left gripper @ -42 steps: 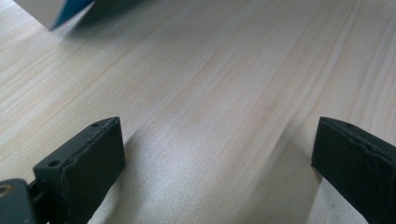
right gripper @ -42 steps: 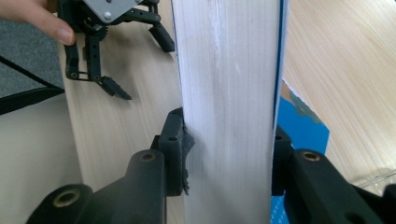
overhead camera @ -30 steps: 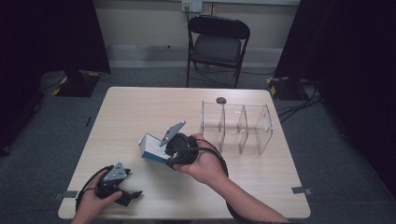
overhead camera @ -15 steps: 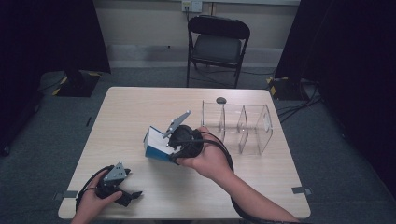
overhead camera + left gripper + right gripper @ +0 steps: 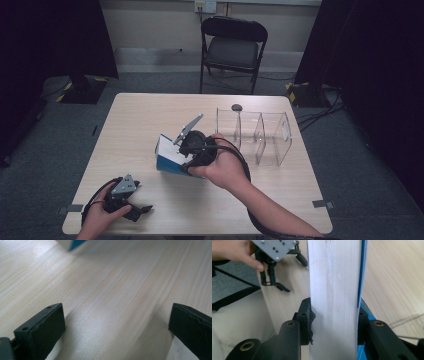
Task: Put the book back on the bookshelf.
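Observation:
A blue-covered book [image 5: 167, 159] with white page edges is held tilted just above the middle of the table. My right gripper [image 5: 181, 156] is shut on it from the right. In the right gripper view the book [image 5: 334, 290] stands upright between the two black jaws, my right gripper [image 5: 334, 322] pressing on both of its sides. My left gripper [image 5: 141, 212] rests at the table's front left corner in a hand. Its jaws stand wide apart over bare wood, so my left gripper [image 5: 116, 325] is open and holds nothing. A blue corner of the book [image 5: 75, 243] shows beyond them.
A clear three-compartment organizer [image 5: 260, 132] stands right of centre on the wooden table [image 5: 140, 120]. A small dark round object [image 5: 236, 107] lies behind it. A black folding chair [image 5: 232, 47] stands beyond the far edge. Cables trail from both grippers.
My right gripper has risen a little with the book, tipping it more upright. The left gripper has stayed put.

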Demonstrator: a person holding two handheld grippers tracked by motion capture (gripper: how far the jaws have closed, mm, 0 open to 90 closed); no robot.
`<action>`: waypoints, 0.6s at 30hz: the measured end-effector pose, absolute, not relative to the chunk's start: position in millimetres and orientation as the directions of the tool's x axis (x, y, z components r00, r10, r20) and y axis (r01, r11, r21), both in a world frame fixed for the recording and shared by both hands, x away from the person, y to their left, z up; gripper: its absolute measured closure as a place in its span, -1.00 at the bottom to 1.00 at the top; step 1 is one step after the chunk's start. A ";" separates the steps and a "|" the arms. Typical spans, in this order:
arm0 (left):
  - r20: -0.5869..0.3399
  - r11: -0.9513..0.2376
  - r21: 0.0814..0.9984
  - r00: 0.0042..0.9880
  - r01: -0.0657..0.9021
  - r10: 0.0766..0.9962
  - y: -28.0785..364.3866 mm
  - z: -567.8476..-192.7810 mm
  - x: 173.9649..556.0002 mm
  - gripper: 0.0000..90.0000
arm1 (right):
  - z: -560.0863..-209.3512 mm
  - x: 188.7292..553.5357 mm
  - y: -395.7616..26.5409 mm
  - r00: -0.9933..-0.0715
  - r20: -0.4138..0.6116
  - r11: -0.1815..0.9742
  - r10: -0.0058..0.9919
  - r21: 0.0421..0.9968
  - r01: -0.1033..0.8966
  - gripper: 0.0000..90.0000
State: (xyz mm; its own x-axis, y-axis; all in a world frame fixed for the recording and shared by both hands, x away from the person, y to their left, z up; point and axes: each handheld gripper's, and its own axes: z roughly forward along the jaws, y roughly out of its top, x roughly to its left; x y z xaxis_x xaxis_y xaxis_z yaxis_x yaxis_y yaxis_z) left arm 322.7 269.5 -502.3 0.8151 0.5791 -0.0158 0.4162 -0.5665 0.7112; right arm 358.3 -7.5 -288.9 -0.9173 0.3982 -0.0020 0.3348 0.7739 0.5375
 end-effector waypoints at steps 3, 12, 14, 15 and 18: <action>-0.015 -0.569 0.711 0.817 0.414 0.576 269.5 -502.2 323.0 -1.00 | -281.2 360.2 -10.2 -0.913 0.012 0.768 0.408 0.536 0.351 0.35; -0.013 -0.573 0.709 0.820 0.411 0.573 269.9 -502.1 323.2 -1.00 | -275.8 370.5 -1.8 -0.915 -0.007 0.771 0.404 0.541 0.336 0.33; -0.013 -0.573 0.709 0.820 0.411 0.573 269.9 -502.1 323.2 -1.00 | -274.4 374.6 -1.5 -0.915 -0.009 0.772 0.403 0.541 0.335 0.33; -0.015 -0.569 0.711 0.818 0.413 0.575 269.6 -502.3 323.1 -1.00 | -273.9 375.4 -1.0 -0.914 -0.006 0.771 0.405 0.540 0.337 0.33; -0.015 -0.569 0.711 0.818 0.413 0.575 269.6 -502.3 323.1 -1.00 | -273.2 378.8 0.1 -0.920 -0.002 0.778 0.392 0.535 0.330 0.32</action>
